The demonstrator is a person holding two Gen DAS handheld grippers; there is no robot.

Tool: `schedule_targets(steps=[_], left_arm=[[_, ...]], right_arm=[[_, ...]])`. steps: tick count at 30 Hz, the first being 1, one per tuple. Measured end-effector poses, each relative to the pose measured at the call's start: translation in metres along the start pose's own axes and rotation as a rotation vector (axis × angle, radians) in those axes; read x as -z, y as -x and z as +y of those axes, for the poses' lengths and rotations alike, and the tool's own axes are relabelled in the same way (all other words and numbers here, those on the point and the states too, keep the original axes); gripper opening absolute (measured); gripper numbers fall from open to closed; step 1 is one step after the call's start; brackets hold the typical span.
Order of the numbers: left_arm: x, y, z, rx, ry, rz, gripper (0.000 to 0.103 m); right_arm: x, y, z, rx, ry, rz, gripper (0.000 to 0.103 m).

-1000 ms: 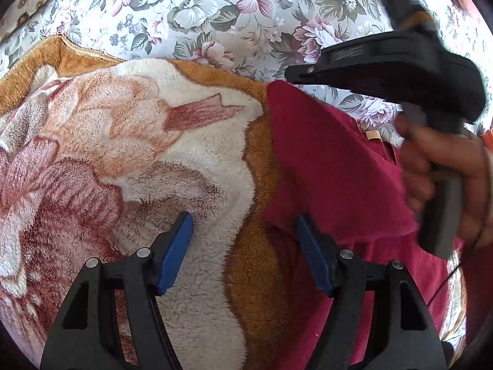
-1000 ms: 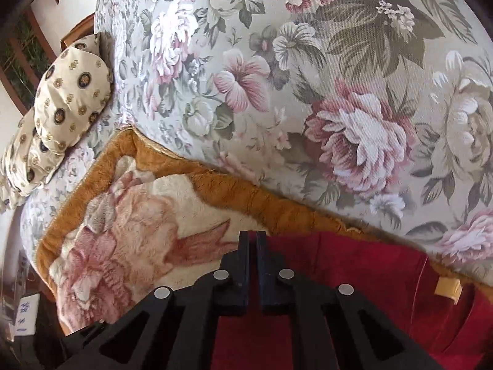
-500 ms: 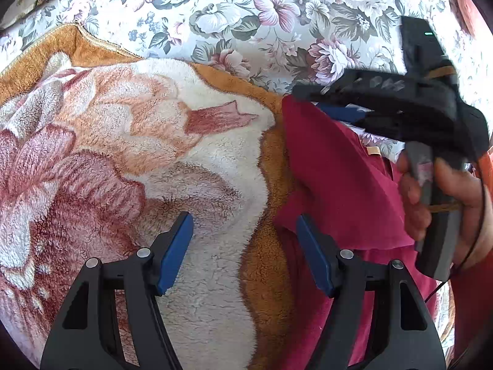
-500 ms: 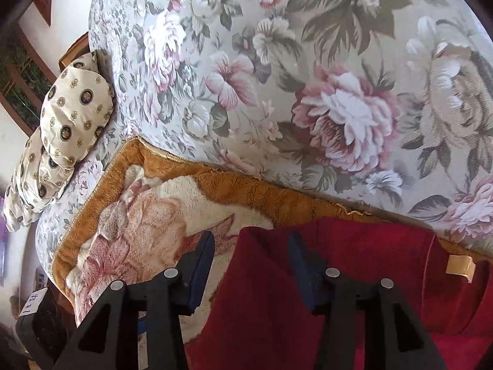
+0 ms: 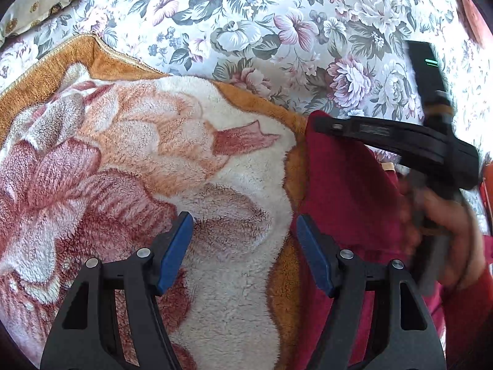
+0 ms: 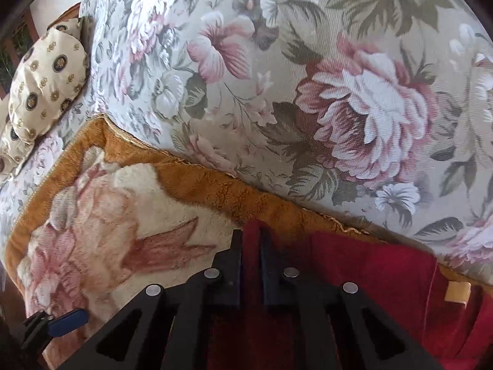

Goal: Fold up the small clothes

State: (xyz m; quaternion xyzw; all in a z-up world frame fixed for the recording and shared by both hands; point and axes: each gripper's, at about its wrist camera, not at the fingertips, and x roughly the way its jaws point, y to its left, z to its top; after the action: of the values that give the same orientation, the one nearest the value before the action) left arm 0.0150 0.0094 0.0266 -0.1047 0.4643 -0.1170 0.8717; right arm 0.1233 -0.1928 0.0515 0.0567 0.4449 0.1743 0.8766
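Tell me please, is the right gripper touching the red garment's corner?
Touching: in the right wrist view, the closing right gripper has the red garment corner between its pads.

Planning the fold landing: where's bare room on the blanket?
Free: the fleece blanket left of the red garment, up to its orange border. Crowded: the garment's corner, where the right tool is closing on cloth.

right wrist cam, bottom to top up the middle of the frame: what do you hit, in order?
Right gripper, its jaws closing with a corner of the red garment between them → brown border of the fleece blanket → floral sofa fabric.
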Motion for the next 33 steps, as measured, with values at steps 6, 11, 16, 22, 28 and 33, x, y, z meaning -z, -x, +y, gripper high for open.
schedule_targets(steps=[6, 11, 16, 22, 28, 33], left_arm=[[0.001, 0.008, -0.013, 0.023, -0.034, -0.067, 0.070], [0.006, 0.006, -0.035, 0.029, -0.119, -0.056, 0.070], [0.006, 0.019, -0.068, 0.009, -0.207, -0.066, 0.070], [0.000, 0.005, -0.112, -0.008, -0.274, -0.051, 0.070], [-0.001, -0.033, -0.137, -0.044, -0.282, 0.033, 0.070], [0.005, -0.048, -0.148, -0.055, -0.306, 0.081, 0.070]], right_arm=[[0.066, 0.072, -0.015, -0.020, -0.070, -0.048, 0.014], [0.093, 0.065, -0.044, -0.059, -0.214, 0.035, 0.014], [0.121, 0.170, -0.105, 0.155, -0.316, -0.162, 0.017], [0.166, 0.201, -0.199, 0.412, -0.466, -0.069, 0.017], [0.163, 0.167, -0.228, 0.287, -0.513, -0.054, 0.003], [0.167, 0.174, -0.223, 0.367, -0.490, -0.107, 0.003]])
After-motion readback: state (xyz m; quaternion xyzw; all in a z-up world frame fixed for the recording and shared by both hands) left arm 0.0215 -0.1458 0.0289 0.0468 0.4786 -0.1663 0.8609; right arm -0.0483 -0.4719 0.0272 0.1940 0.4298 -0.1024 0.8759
